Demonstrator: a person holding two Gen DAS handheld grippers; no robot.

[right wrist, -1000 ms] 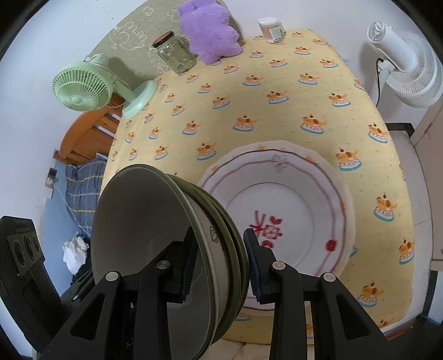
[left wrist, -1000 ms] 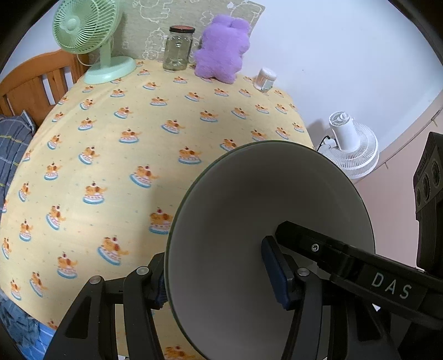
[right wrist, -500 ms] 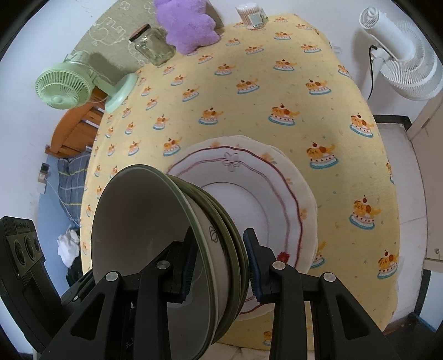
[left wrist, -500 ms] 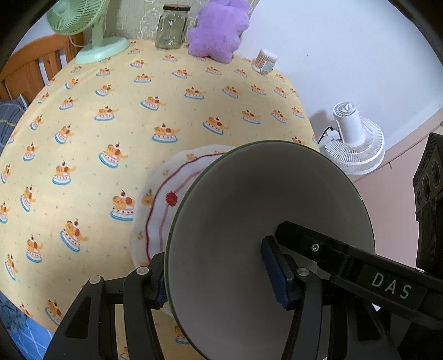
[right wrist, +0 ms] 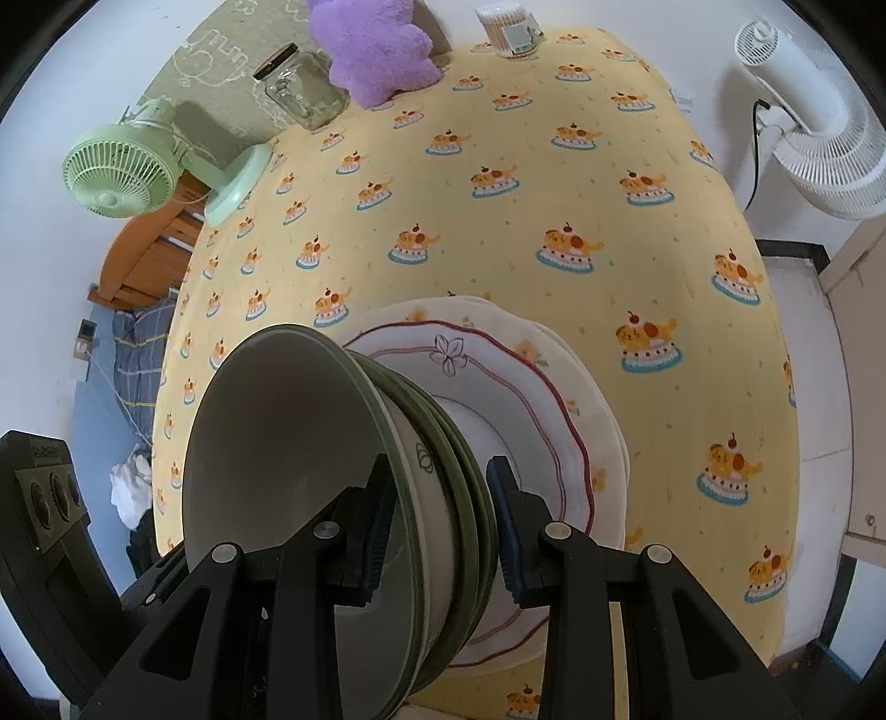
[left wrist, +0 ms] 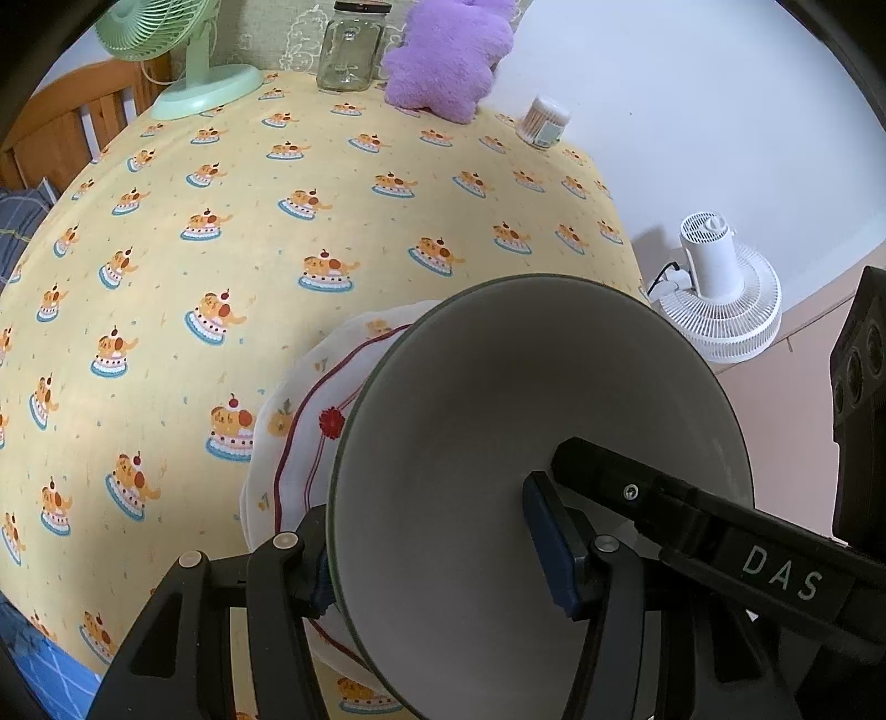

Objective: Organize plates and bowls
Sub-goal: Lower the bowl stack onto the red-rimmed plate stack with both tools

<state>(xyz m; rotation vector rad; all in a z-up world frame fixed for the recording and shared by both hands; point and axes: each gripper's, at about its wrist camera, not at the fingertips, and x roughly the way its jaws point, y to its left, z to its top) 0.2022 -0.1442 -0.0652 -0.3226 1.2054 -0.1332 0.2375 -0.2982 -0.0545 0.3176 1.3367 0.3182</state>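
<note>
Both grippers grip one stack of nested green-rimmed bowls. My left gripper [left wrist: 437, 548] is shut on the stack's rim, and the top bowl's grey inside [left wrist: 498, 432] fills that view. My right gripper [right wrist: 440, 523] is shut on the opposite rim of the bowl stack [right wrist: 432, 471]. The stack is held tilted above white plates with a red wavy line [right wrist: 542, 410], which lie near the table's front edge and show in the left wrist view [left wrist: 310, 421] too.
The table has a yellow cloth with cake prints [right wrist: 498, 221]. At its far edge stand a green desk fan [right wrist: 138, 166], a glass jar [right wrist: 302, 88], a purple plush toy [right wrist: 376, 50] and a cotton swab box [right wrist: 506, 27]. A white floor fan [right wrist: 819, 149] stands beyond the right edge.
Both grippers have carried the bowl stack toward the plates; the plates have come closer beneath it and the far table objects have shifted toward the frame tops.
</note>
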